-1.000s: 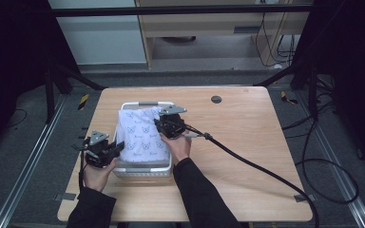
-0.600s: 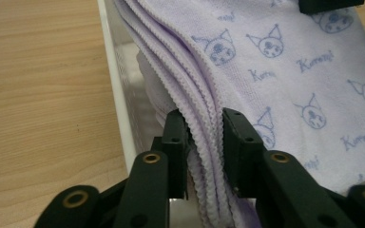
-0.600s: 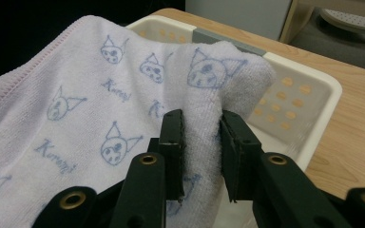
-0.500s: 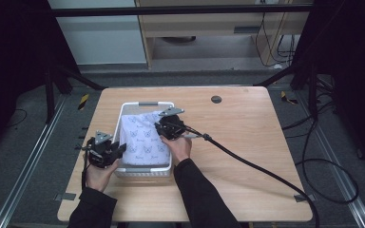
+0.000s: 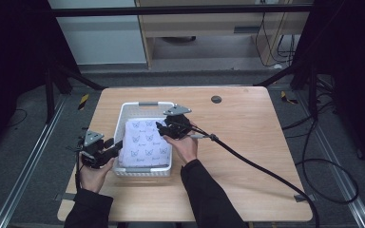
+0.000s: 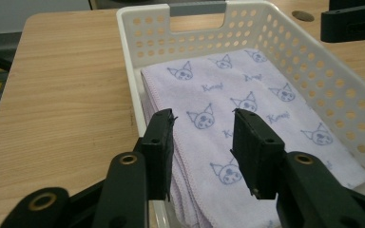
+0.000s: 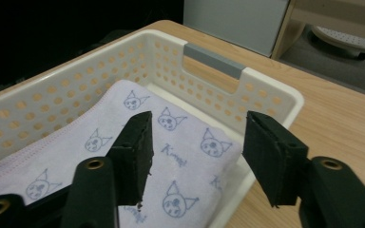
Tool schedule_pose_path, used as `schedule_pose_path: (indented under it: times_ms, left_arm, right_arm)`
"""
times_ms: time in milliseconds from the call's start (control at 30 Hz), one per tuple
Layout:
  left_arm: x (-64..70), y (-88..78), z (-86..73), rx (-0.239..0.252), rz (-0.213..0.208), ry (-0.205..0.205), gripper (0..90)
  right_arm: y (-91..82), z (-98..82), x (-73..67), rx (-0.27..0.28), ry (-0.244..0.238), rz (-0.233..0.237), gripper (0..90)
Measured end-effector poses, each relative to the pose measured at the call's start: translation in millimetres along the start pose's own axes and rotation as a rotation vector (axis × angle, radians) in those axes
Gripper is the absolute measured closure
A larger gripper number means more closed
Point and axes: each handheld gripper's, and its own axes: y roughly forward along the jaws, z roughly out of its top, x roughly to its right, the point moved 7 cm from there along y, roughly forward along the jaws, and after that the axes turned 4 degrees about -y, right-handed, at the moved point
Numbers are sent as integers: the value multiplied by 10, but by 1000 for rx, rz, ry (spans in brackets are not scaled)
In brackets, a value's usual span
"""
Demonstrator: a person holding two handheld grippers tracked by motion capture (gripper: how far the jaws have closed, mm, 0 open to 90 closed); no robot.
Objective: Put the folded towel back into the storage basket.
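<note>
Nearest: left gripper [image 5: 116,145] at the basket's [image 5: 120,127] near-left corner, jaws parted with nothing between them, above the cloth's [image 5: 145,142] near edge. Cloth lies folded flat inside the basket, lavender with cat faces. Right gripper [image 5: 160,126] over the right rim, jaws wide, nothing held. Beyond: basket's far handle, then bare table [image 5: 247,133], roomy to the right. Small dark disc [image 5: 216,99] near the far edge.

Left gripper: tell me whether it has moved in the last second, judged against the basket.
Yes. The left gripper has shifted slightly toward the near-left corner of the white basket, jaws open at the folded cloth.
</note>
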Motion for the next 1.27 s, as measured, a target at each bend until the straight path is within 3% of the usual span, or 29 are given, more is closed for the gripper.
schedule_pose_path:
  times_ms: [233,267,367,467,700,967,1167,1267]
  left_arm:
    - [35,-64,19,29,-25,12,503]
    - [51,-75,17,35,-24,24,493]
    - [63,-83,16,39,-21,45,487]
    - [81,-95,7,40,-31,44,460]
    - [79,-127,-48,27,-36,70,420]
    - [67,-182,-96,34,-52,73,393]
    - [53,-201,-129,34,-54,82,384]
    - [58,-209,-133,35,-56,88,384]
  right_arm:
    - [-278,2,111,23,6,-10,300]
    - [-392,-18,152,28,15,-6,266]
    - [-468,-46,184,23,11,-8,249]
    - [-636,-128,257,17,-1,-28,238]
    - [-1007,-388,459,19,27,-41,200]
    - [-1279,-620,621,23,36,-58,182]
    - [-1537,-948,815,22,77,-76,173]
    - [-1603,-1029,863,23,82,-82,173]
